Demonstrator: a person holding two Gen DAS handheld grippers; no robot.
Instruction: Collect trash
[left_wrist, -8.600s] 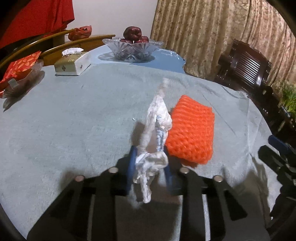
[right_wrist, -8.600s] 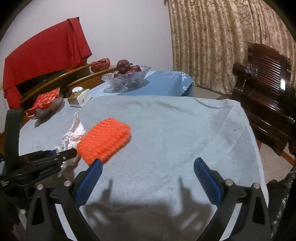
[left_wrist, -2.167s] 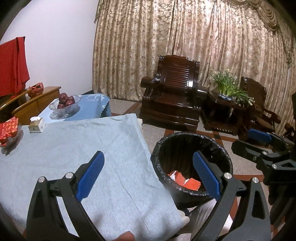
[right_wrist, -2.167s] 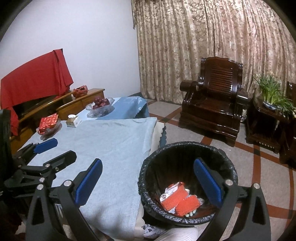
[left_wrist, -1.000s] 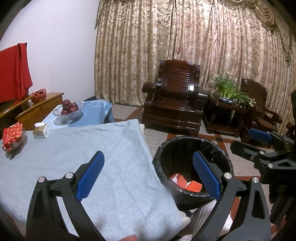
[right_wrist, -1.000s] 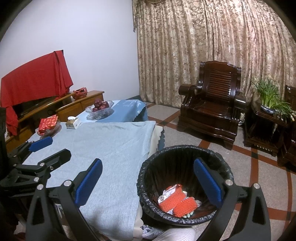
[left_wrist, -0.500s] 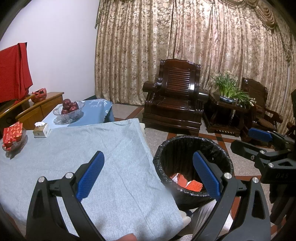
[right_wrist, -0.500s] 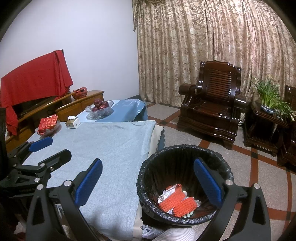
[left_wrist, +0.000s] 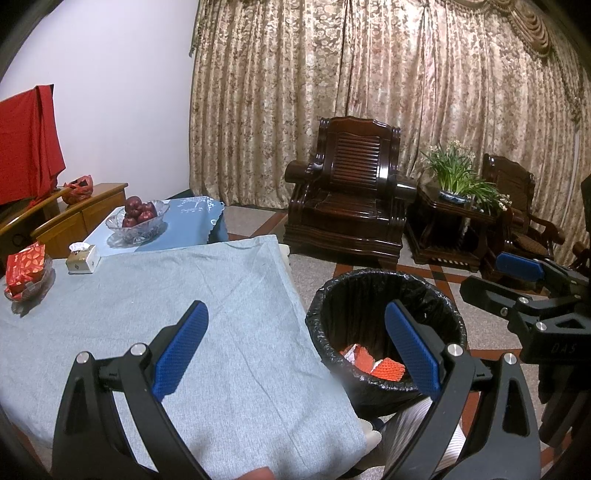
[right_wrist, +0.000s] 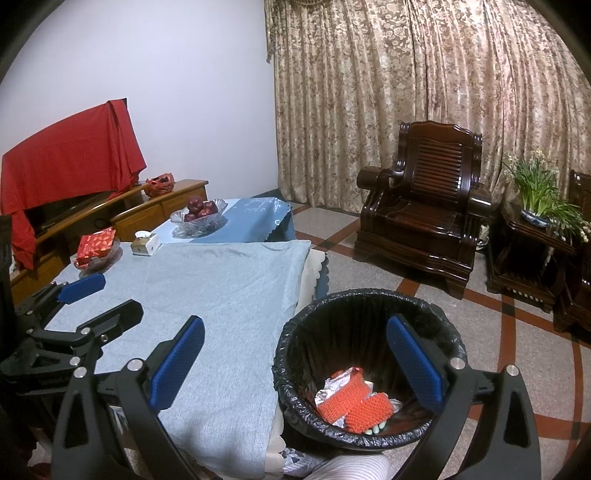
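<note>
Left tool (left_wrist: 295, 347) and right tool (right_wrist: 295, 363), both spread wide and holding nothing. One black-lined trash bin (right_wrist: 332, 306) beside the counter (right_wrist: 229, 280) contains two orange foam nets (right_wrist: 354, 404) and one foil wrapper (right_wrist: 327, 391).

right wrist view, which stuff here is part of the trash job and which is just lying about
Job: bin, orange foam nets and foil wrapper inside it.

Lying about: fruit bowl, tissue box, red packet, armchair, plant.

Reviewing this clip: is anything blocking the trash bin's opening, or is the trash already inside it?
Nothing visible blocks it. The trash bin is open-topped, and the orange foam nets and the foil wrapper lie at its bottom. Both hand-held grippers, left and right, are open.
</note>
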